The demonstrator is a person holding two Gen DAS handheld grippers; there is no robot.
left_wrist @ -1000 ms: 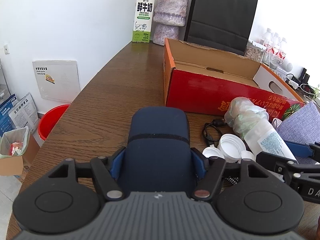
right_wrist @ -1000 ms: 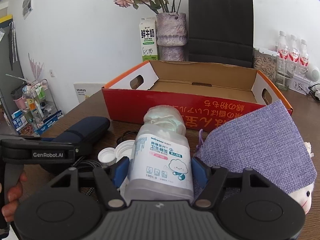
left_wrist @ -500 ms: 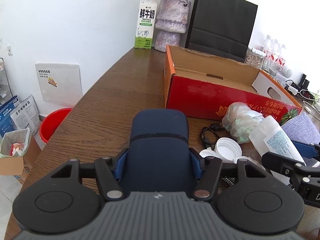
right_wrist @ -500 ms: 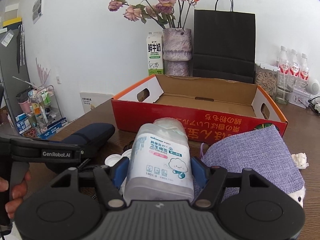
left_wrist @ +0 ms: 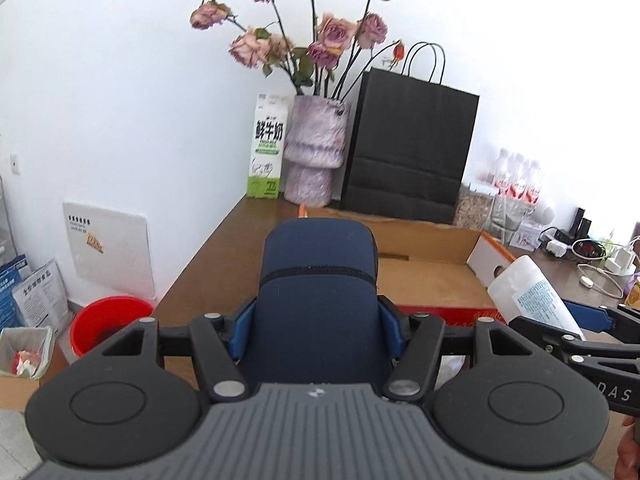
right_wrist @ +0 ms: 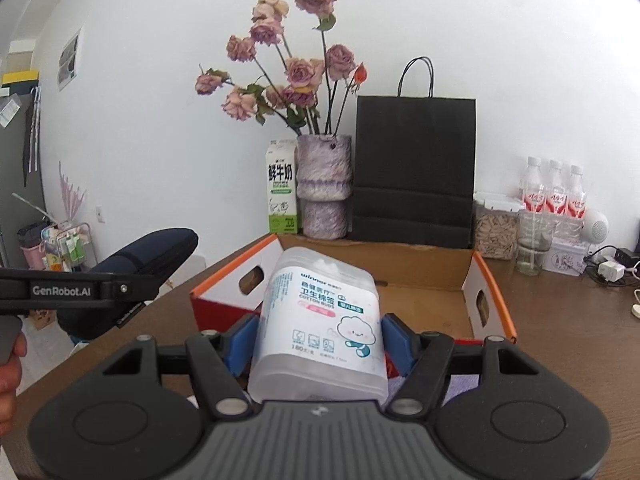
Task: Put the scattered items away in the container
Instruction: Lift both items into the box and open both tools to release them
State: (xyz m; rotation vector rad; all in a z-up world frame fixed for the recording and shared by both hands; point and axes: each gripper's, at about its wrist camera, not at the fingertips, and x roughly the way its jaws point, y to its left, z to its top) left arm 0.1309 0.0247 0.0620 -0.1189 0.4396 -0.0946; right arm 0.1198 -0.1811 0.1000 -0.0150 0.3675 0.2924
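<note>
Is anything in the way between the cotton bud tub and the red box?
Nothing visible. The right gripper holds the cotton bud tub just before the red box's open top, whose cardboard floor looks bare.

A brown wooden table [right_wrist: 568, 344] stands against a white wall [right_wrist: 160, 80]. Along its far edge are a vase of dried roses [right_wrist: 324, 188], a milk carton [right_wrist: 282, 192], a black paper bag [right_wrist: 414, 168] and water bottles [right_wrist: 554, 194]. A red bucket [left_wrist: 110, 322] sits on the floor beside the table's left edge.
</note>
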